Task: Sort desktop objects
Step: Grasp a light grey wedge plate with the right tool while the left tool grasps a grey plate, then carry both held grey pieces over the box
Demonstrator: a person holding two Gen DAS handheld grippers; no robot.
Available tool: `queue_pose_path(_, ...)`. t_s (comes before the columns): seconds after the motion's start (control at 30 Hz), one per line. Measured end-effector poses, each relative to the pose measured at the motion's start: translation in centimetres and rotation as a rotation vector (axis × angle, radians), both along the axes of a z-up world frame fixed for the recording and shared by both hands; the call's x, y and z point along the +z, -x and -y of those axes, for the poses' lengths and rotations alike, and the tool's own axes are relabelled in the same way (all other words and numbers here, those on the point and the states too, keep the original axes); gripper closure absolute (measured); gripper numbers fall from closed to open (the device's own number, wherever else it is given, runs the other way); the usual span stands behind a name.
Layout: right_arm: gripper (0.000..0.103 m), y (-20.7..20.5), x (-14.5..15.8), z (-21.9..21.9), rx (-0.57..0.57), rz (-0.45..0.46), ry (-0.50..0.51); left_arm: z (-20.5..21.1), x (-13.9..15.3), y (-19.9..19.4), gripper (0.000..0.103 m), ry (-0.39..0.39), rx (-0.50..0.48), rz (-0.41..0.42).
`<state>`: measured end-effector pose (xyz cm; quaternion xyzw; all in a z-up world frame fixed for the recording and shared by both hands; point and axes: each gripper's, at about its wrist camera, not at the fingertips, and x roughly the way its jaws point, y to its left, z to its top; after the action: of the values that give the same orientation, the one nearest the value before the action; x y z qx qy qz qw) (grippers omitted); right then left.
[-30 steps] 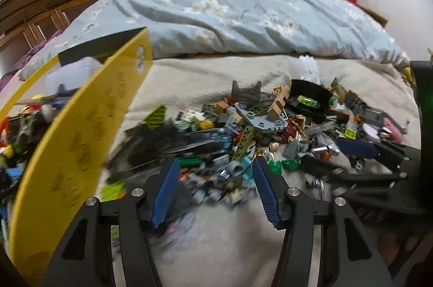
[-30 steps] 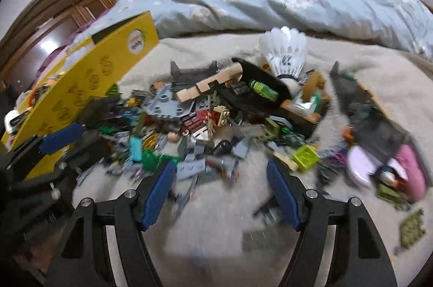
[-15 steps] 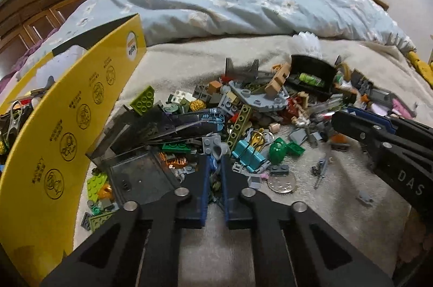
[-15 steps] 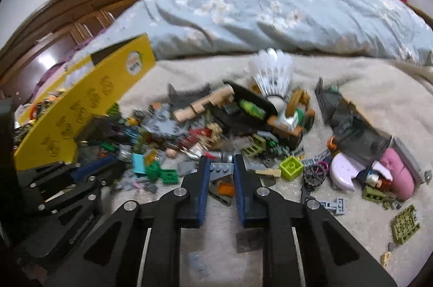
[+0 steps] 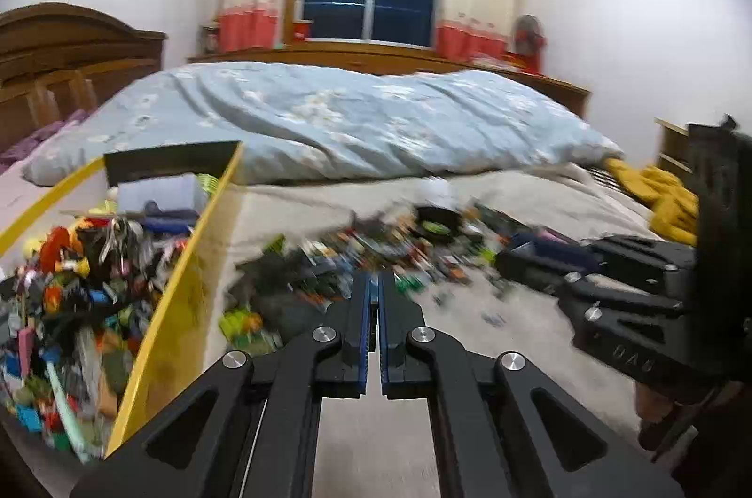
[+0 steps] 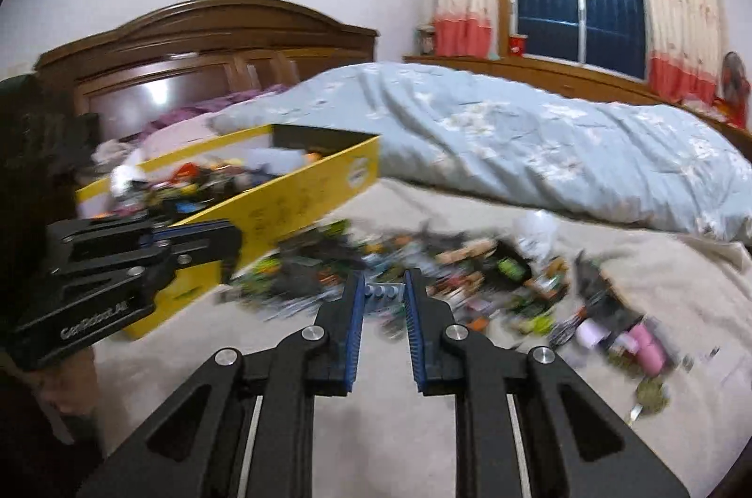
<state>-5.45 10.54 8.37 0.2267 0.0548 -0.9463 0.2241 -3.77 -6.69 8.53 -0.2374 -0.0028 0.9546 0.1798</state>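
At far left, yellow box (image 5: 188,286) full of mixed toy pieces. Just right of it, blurred pile of bricks (image 5: 376,249) on beige blanket (image 5: 517,333). Left gripper (image 5: 374,286) nearly closed; anything pinched, cannot tell. Right gripper (image 6: 385,291) narrowed on grey brick (image 6: 384,291), above pile.

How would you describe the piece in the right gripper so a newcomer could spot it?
On the beige blanket in front of the rumpled pale blue quilt, find the blurred heap of small toy bricks. Above its near edge, the right gripper clamps a light grey studded brick. Unlike the heap's pieces, it is lifted between blue-padded fingers.
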Motion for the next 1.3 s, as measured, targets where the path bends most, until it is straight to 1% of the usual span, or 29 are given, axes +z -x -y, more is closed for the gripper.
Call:
queue_pose_path(0.07,0.087,-1.7,-1.3,0.9,0.035,0.038,-0.004,0.1,-0.8,-1.6,0.099,0.027,-0.036,0.002)
queue_pose_path(0.13,0.086,-2.8,-3.4,1.9,0.064,0.109,-0.034,-0.3,-2.4,-2.9,0.099,0.084,-0.089,0.038)
queue_pose_path(0.17,0.086,-3.1,-4.6,2.5,0.077,0.149,-0.059,-0.5,-3.0,-3.0,0.099,0.095,-0.102,0.057)
queue_pose_path(0.23,0.083,-3.5,-6.9,3.2,0.083,0.207,-0.110,-0.8,-4.9,-3.4,0.099,0.124,-0.144,0.129)
queue_pose_path(0.27,0.081,-3.3,-8.2,3.5,0.083,0.261,-0.142,-1.3,-6.5,-3.3,0.097,0.164,-0.179,0.204)
queue_pose_path(0.3,0.080,-3.4,-8.9,3.7,0.080,0.272,-0.154,-1.8,-7.8,-3.0,0.085,0.211,-0.191,0.265)
queue_pose_path(0.33,0.073,-3.7,-8.8,3.6,0.077,0.248,-0.150,-2.2,-8.9,-3.0,0.082,0.251,-0.191,0.295)
queue_pose_path(0.37,0.065,-3.7,-8.6,3.6,0.079,0.253,-0.152,-2.2,-8.9,-3.8,0.082,0.259,-0.188,0.222)
queue_pose_path(0.4,0.048,-3.7,-8.6,3.6,0.091,0.273,-0.142,-2.6,-9.0,-4.4,0.080,0.288,-0.188,0.191)
queue_pose_path(0.43,0.039,-3.8,-8.6,3.6,0.089,0.270,-0.135,-2.9,-9.1,-4.6,0.080,0.324,-0.191,0.180)
queue_pose_path(0.47,0.039,-4.0,-8.8,3.6,0.083,0.260,-0.135,-2.9,-9.1,-4.6,0.080,0.324,-0.192,0.176)
queue_pose_path(0.5,0.039,-4.2,-8.9,3.5,0.079,0.255,-0.141,-2.7,-9.1,-4.5,0.080,0.303,-0.189,0.189)
queue_pose_path(0.6,0.039,-5.0,-9.0,3.6,0.063,0.219,-0.153,-1.5,-8.9,-3.1,0.080,0.179,-0.177,0.267)
queue_pose_path(0.67,0.039,-5.1,-8.9,3.4,0.058,0.214,-0.145,-1.1,-9.2,-2.6,0.080,0.129,-0.173,0.294)
queue_pose_path(0.7,0.040,-4.7,-8.9,3.2,0.056,0.228,-0.131,-1.1,-9.1,-2.4,0.081,0.118,-0.170,0.301)
queue_pose_path(0.77,0.051,-3.8,-8.9,2.9,0.031,0.268,-0.097,-1.2,-9.4,-2.4,0.087,0.115,-0.160,0.304)
queue_pose_path(0.8,0.066,-3.4,-8.9,2.8,0.005,0.283,-0.098,-1.5,-9.3,-2.4,0.088,0.127,-0.154,0.299)
queue_pose_path(0.83,0.077,-3.1,-8.9,2.8,-0.009,0.297,-0.091,-1.6,-9.3,-2.7,0.088,0.141,-0.153,0.289)
queue_pose_path(0.93,0.077,-2.6,-8.7,2.9,-0.012,0.315,-0.082,-2.0,-9.2,-3.1,0.088,0.175,-0.151,0.261)
queue_pose_path(1.0,0.077,-2.9,-8.5,3.3,-0.009,0.294,-0.104,-1.9,-8.8,-3.2,0.088,0.175,-0.139,0.252)
queue_pose_path(1.07,0.078,-3.2,-8.1,3.8,0.005,0.271,-0.117,-1.6,-7.8,-3.5,0.088,0.175,-0.104,0.230)
queue_pose_path(1.17,0.078,-4.1,-6.4,5.1,0.034,0.201,-0.131,-1.2,-5.8,-3.7,0.088,0.197,-0.015,0.176)
queue_pose_path(1.27,0.077,-4.4,-3.7,6.1,0.046,0.124,-0.101,0.3,-3.3,-3.4,0.088,0.156,0.054,0.122)
queue_pose_path(1.3,0.077,-4.2,-2.7,6.3,0.043,0.104,-0.085,0.8,-2.3,-3.4,0.088,0.155,0.089,0.080)
